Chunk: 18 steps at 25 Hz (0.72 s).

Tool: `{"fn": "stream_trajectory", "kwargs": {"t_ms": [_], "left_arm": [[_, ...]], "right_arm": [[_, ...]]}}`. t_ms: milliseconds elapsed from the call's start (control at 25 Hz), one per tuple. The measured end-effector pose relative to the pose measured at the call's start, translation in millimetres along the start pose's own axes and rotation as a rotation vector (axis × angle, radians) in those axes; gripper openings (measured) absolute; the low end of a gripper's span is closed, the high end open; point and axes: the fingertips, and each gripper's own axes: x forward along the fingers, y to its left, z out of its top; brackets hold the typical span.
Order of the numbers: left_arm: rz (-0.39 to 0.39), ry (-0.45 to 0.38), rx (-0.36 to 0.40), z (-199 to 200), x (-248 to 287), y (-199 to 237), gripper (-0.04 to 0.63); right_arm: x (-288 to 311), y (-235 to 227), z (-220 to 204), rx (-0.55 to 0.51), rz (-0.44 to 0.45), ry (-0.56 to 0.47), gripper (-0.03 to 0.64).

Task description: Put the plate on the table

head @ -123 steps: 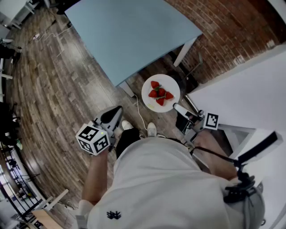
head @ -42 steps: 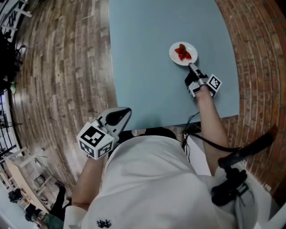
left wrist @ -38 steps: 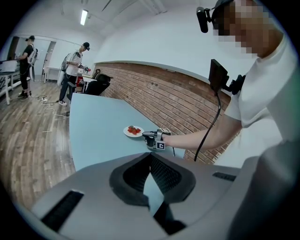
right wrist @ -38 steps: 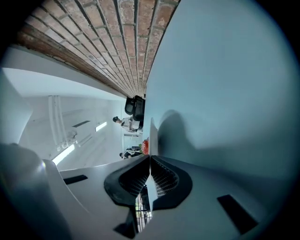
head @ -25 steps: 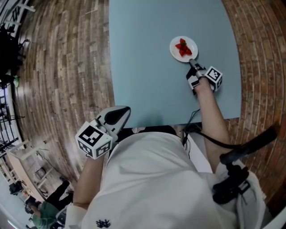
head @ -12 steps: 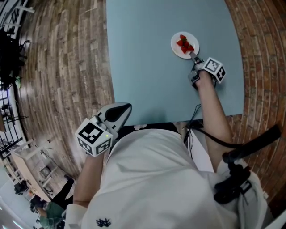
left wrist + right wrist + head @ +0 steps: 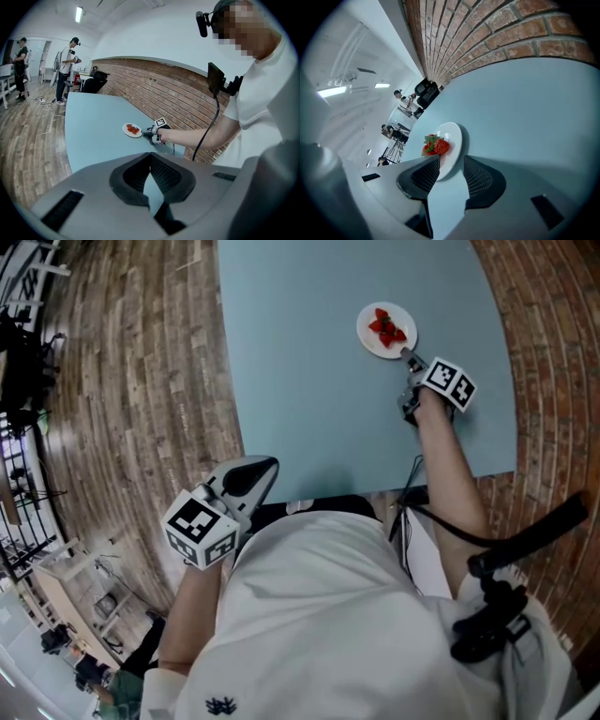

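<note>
A white plate (image 7: 386,331) carrying several strawberries (image 7: 385,327) rests on the light-blue table (image 7: 319,362), toward its far right part. My right gripper (image 7: 410,354) sits at the plate's near rim; its jaws are opening and stand apart. In the right gripper view the plate (image 7: 452,140) has its rim between the two jaws of that gripper (image 7: 451,160), and the pads do not press on it. My left gripper (image 7: 258,470) hangs off the table's near edge beside my body, shut and empty. The left gripper view shows the plate (image 7: 132,129) far ahead.
The table's front edge (image 7: 375,486) runs just ahead of my body. Wood flooring (image 7: 122,381) lies to the left and brick (image 7: 553,352) to the right. Two people (image 7: 72,56) stand far off across the room.
The right gripper's jaws have parted from the plate's rim and the hand has drawn back slightly. The plate stays on the table. The left gripper has not moved.
</note>
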Motion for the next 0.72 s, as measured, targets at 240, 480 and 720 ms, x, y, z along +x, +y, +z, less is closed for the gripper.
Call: {"fn": "stream_trajectory", "kwargs": {"t_ms": [240, 480, 720], "left_arm": [[-0.066, -0.015, 0.078, -5.6, 5.8, -7.2, 0.002], [-0.162, -0.067, 0.152, -3.9, -30.5, -16.4, 0.002], [-0.239, -0.107, 0.218, -18.3, -74.5, -21.6, 0.002]], "right_arm": [[-32.8, 15.2, -11.0, -0.099, 0.040, -0.038, 0.144], [-112.0, 77.9, -17.9, -0.257, 0.082, -0.150, 0.143], [-179.9, 146.2, -89.0, -0.494, 0.137, -0.093, 0.044]]}}
